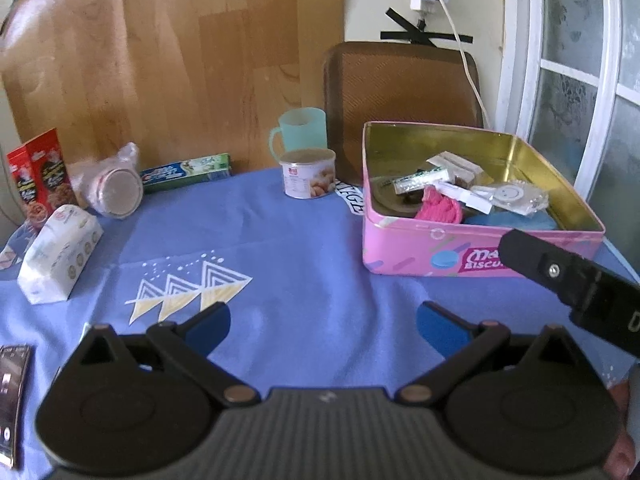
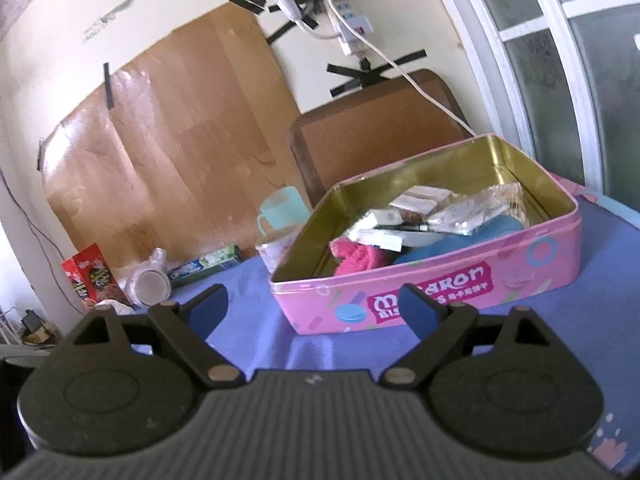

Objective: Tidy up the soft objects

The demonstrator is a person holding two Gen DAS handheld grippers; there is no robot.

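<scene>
A pink biscuit tin (image 1: 404, 248) (image 2: 440, 280) stands open on the blue tablecloth (image 1: 304, 240). Inside lie a pink fuzzy cloth (image 1: 438, 206) (image 2: 354, 258), a blue soft item (image 1: 512, 220) (image 2: 460, 240) and several small packets. A white tissue pack (image 1: 60, 252) lies at the left. My left gripper (image 1: 323, 326) hovers open over bare cloth, short of the tin. My right gripper (image 2: 314, 308) is open too, just in front of the tin's near wall, empty; its finger (image 1: 560, 272) shows in the left wrist view.
Along the back stand a red snack box (image 1: 38, 176), a bagged jar on its side (image 1: 116, 188), a toothpaste box (image 1: 186, 172), a teal mug (image 1: 300, 130) and a small can (image 1: 308, 174). A brown chair back (image 1: 400, 84) rises behind the tin. A dark packet (image 1: 12, 392) lies front left.
</scene>
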